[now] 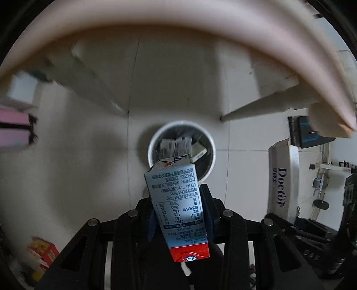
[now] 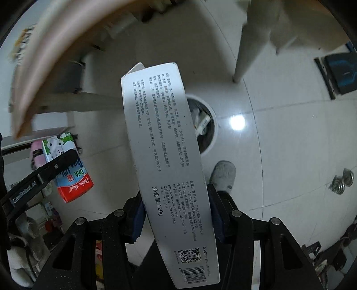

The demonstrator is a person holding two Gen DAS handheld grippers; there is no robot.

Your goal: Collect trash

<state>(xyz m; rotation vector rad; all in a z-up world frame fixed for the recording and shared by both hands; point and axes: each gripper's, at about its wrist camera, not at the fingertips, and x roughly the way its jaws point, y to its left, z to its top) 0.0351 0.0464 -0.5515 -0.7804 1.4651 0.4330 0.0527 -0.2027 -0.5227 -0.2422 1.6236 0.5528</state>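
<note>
Left wrist view: the left gripper (image 1: 178, 214) clamps a small grey-blue milk carton with a red base (image 1: 177, 207) between its blue pads, pointing steeply down. The carton hangs nose-first over a round white waste bin (image 1: 209, 151) at 12 o'clock from it, presumably so that letting go drops it straight in. Other cartons and boxes already lie in the bin. At 3 o'clock from the bin, the long white toothpaste box printed "Doctor" (image 1: 282, 185) shows, carried by the other hand. The floor is pale glossy tile (image 1: 78, 156); a pale pink curved table edge (image 1: 178, 20) arcs across the top, with white table legs (image 1: 256, 109) below it. A red and yellow box (image 1: 43, 252) lies on the floor at 8 o'clock.

Right wrist view: the right gripper (image 2: 176, 214) pinches the long white toothpaste box (image 2: 165, 156) across its width, jaws moderately spread, its far end towards the bin (image 2: 212, 125) at 1 o'clock, seemingly lined up for a drop. At 9 o'clock the left gripper's black finger (image 2: 55, 165) grips the milk carton (image 2: 69, 167). A grey slipper (image 2: 224, 174) stands just beside the bin. A lamp's glare (image 2: 237, 122) shines off the tile; small round metal weights (image 2: 341, 180) sit at 3 o'clock.
</note>
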